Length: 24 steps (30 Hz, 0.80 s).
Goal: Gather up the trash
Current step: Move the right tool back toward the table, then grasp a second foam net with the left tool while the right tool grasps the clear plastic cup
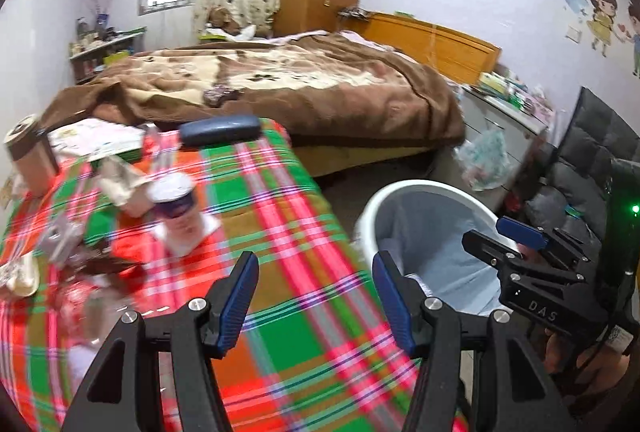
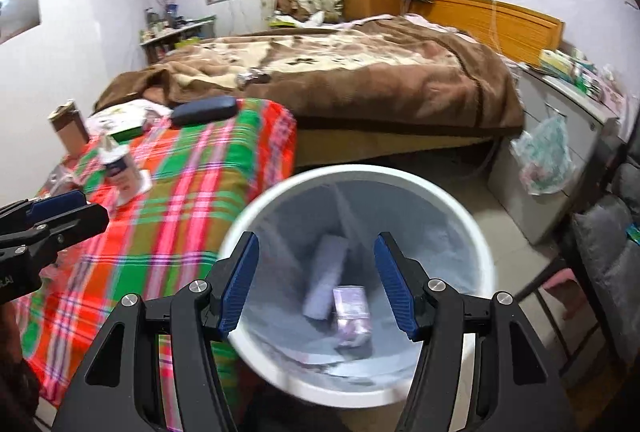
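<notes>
Plaid cloth still has trash on it: a paper cup and crumpled scraps sit at your left. Your right gripper hangs over the white bin, jaws spread and empty, wrappers lying inside. Your left gripper is spread too, holding nothing.

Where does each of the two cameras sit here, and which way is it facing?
Left wrist: on the left gripper, above the plaid tablecloth, facing the bed; its open fingers show, with the right gripper over the white bin.
Right wrist: on the right gripper, looking down into the white bin at the trash inside; its open fingers show, the left gripper at the left edge.
Shared: tablecloth, bin, bed, dark blue case, paper cup.
</notes>
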Each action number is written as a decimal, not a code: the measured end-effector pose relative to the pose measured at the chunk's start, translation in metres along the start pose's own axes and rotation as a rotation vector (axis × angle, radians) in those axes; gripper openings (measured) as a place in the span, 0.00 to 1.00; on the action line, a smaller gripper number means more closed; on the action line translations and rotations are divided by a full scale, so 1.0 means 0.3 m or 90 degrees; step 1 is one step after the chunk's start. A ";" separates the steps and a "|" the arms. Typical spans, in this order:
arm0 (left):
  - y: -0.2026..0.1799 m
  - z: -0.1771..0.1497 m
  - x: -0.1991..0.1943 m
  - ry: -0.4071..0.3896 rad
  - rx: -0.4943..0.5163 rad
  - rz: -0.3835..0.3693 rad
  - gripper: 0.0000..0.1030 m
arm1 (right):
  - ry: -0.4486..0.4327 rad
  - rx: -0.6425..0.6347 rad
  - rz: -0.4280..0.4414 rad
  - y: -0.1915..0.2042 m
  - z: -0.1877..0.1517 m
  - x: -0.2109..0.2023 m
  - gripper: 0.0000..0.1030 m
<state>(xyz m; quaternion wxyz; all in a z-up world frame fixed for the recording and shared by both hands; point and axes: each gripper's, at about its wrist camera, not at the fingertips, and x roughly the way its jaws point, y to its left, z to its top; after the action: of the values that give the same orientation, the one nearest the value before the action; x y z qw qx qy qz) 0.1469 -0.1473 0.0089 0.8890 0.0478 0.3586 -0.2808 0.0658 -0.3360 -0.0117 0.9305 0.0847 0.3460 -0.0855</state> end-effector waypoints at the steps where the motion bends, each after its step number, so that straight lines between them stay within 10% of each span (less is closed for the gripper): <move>1: 0.031 -0.012 -0.022 -0.002 -0.009 0.003 0.57 | -0.001 -0.005 0.009 0.016 0.001 0.000 0.60; 18: 0.396 -0.157 -0.220 -0.024 -0.123 0.128 0.63 | -0.002 -0.085 0.112 0.284 -0.022 0.009 0.60; 24: 0.493 -0.172 -0.204 -0.002 -0.175 0.104 0.64 | 0.004 -0.106 0.133 0.363 -0.042 0.034 0.60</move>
<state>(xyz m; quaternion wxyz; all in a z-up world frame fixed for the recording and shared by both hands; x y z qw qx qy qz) 0.1585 0.0199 -0.0056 0.9075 -0.0460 0.3874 -0.1556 0.0892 -0.2285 -0.0172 0.9370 0.0432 0.3441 0.0414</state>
